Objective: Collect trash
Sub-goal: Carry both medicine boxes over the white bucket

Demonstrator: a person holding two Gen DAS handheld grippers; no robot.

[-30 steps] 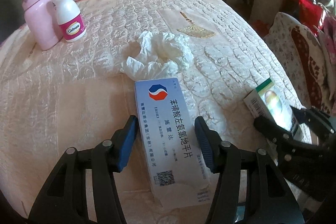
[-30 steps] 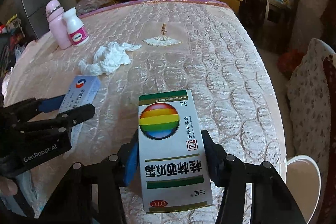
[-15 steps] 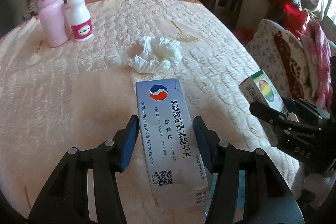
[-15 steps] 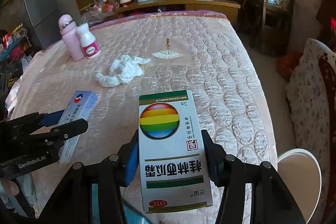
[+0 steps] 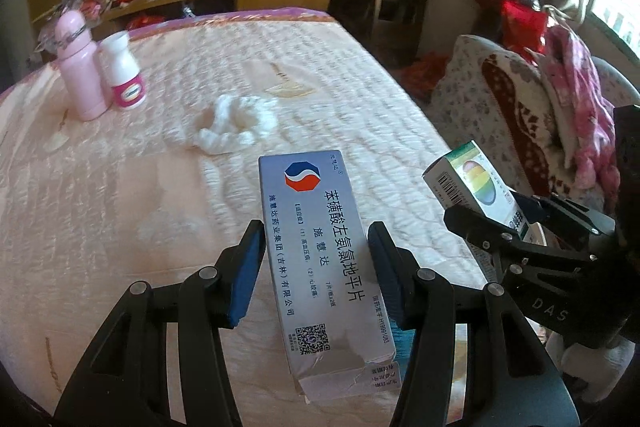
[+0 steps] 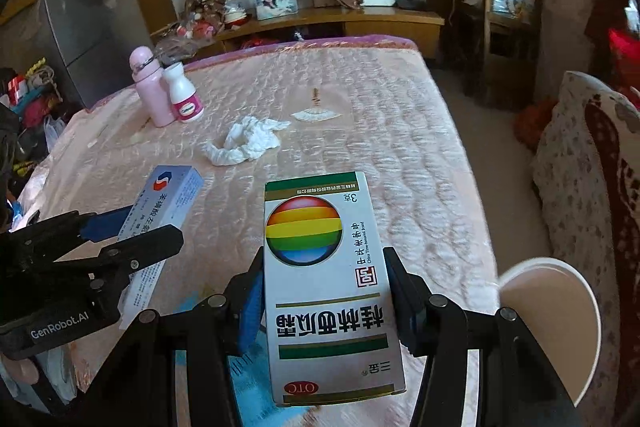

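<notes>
A grey-blue medicine box (image 5: 324, 267) with a red and blue logo sits between the blue pads of my left gripper (image 5: 316, 239), which is shut on it and holds it above the pink quilted cover (image 5: 120, 207). My right gripper (image 6: 323, 261) is shut on a white and green box with a rainbow ball (image 6: 316, 227), also held off the cover. Each view shows the other tool: the right gripper (image 5: 500, 223) with its rainbow box (image 5: 472, 183), and the left gripper (image 6: 132, 231) with the grey-blue box (image 6: 168, 191). A crumpled white tissue (image 5: 236, 127) (image 6: 246, 141) lies further back on the cover.
A pink bottle (image 6: 150, 91) and a white bottle with a pink label (image 6: 184, 95) stand at the far left of the cover. A white round bin (image 6: 556, 307) stands below the right edge, next to a patterned cushioned seat (image 5: 500, 115). A wooden shelf (image 6: 332, 17) runs behind.
Both grippers have risen and drawn back from the cover, each still holding its box. The tissue and the bottles now look smaller and further away.
</notes>
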